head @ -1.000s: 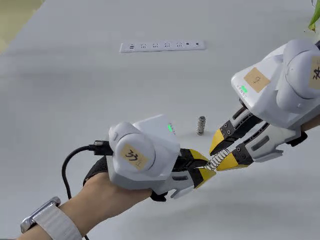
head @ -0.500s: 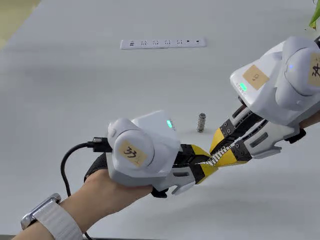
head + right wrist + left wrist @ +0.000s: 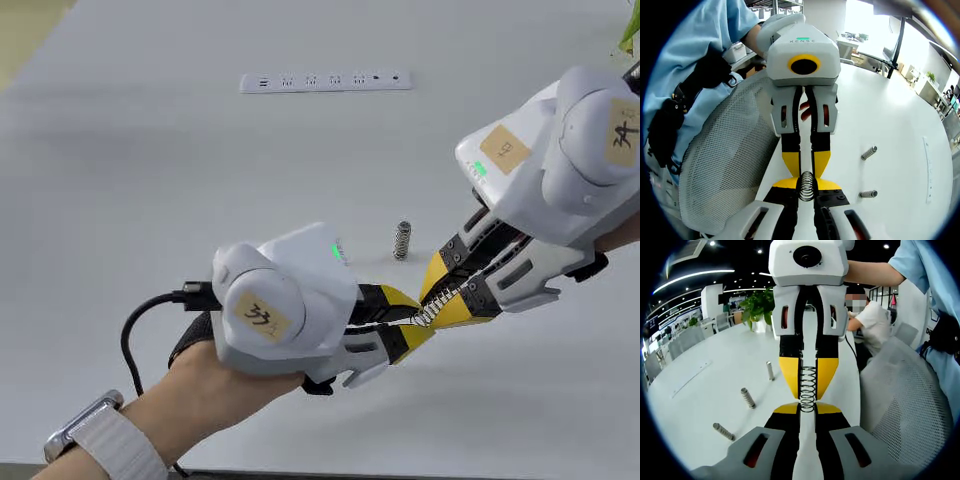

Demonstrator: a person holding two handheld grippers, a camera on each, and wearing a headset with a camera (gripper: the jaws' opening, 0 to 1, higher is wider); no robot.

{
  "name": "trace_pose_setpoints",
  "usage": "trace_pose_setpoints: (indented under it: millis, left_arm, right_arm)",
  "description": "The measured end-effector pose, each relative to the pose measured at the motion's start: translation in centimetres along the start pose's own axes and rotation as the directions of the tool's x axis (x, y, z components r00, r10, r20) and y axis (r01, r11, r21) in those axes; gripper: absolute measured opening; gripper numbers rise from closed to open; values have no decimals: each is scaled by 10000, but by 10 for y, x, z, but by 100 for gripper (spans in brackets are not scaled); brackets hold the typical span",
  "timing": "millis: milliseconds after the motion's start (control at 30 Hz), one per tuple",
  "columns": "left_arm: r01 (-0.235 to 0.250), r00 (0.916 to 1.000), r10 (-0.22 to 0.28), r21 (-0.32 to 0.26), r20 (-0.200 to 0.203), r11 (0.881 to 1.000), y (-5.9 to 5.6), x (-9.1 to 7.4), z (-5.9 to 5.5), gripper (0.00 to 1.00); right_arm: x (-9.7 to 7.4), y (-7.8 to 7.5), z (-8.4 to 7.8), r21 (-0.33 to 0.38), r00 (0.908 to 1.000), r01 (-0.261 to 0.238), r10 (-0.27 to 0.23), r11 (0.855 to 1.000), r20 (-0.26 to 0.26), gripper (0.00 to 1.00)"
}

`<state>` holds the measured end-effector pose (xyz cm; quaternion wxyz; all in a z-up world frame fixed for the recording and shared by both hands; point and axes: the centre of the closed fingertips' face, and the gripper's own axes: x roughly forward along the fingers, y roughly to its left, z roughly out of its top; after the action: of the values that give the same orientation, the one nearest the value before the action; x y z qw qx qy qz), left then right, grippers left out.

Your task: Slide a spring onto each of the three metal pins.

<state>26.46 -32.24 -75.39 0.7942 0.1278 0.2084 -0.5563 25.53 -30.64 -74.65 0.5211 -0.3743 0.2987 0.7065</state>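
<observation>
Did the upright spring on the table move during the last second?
No. The spring keeps the same spacing from the power strip; only the camera shifted.

- left gripper point(image 3: 408, 322): low and close to the person, aimed rightward; jaws pinched together on a thin metal pin point(image 3: 385, 323)
- left hand point(image 3: 210, 385) wraps the rear of its housing; forearm point(image 3: 140, 425) enters from the bottom-left corner
- right gripper point(image 3: 432, 308): higher, coming from the upper right, tilted down and leftward; jaws closed on a spring point(image 3: 808, 388), gripped by its sides
- the two grippers meet nose to nose, roughly in line, tips almost touching
- right hand point(image 3: 625, 238): a sliver at the frame edge, grip hidden
</observation>
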Motion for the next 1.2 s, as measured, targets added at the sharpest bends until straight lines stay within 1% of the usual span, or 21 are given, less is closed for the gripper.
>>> trace_pose_setpoints:
  millis: [133, 200, 333, 433, 500, 567, 700, 800, 933, 1067, 1100, 1167, 1200]
  left_arm:
    - [-144, 9998, 150, -377, 164, 9992, 3, -2, -1, 8]
    - [-229, 9996, 237, -482, 154, 9986, 5, -2, -3, 10]
    - [-454, 9990, 455, -523, 10, 9976, 7, -4, -11, 21]
    - [-649, 9979, 644, -653, -106, 9958, 9, -7, -18, 27]
    - [-771, 9970, 763, -794, -133, 9939, 11, -9, -21, 30]
    - [-1033, 9946, 1030, -986, -88, 9898, 16, -12, -24, 36]
    - [-1552, 9876, 1568, -1458, -5, 9771, 26, -21, -30, 45]
    - [-1875, 9819, 1896, -1596, -20, 9692, 32, -28, -35, 52]
    - [-2285, 9727, 2319, -1865, -37, 9555, 40, -35, -40, 59]
    - [-2590, 9641, 2654, -2074, 30, 9434, 47, -41, -40, 66]
    - [-2697, 9607, 2775, -2168, 60, 9382, 50, -42, -41, 68]
    - [-2820, 9566, 2914, -2244, 91, 9328, 52, -44, -41, 73]
    - [-2932, 9524, 3046, -2308, 146, 9278, 54, -46, -40, 75]
  right_arm:
    - [0, -3, 0, 19, 10000, 66, -66, 10000, 15, 7]
    - [0, -3, 0, 26, 10000, 69, -69, 10000, 25, 7]
    - [1, -2, 0, 66, 10000, 86, -87, 9999, 12, 7]
    - [1, 0, -1, 60, 10000, 71, -71, 10000, -25, 7]
    - [2, 1, -1, 75, 10000, 59, -59, 10000, -23, 7]
    - [2, 1, -2, 91, 10000, 49, -49, 9999, -26, 7]
    - [1, 3, -3, 127, 10000, 38, -38, 9999, -61, 7]
    - [1, 3, -3, 164, 10000, 4, -3, 9999, -42, 7]
    - [1, 3, -5, 171, 10000, -4, 6, 9999, -79, 7]
    - [1, 3, -7, 177, 9999, -41, 43, 9998, -115, 7]
    - [1, 4, -7, 180, 9999, -45, 47, 9998, -128, 7]
    - [0, 4, -8, 182, 9999, -42, 44, 9998, -143, 7]
    - [0, 3, -8, 190, 9999, -52, 55, 9998, -153, 7]
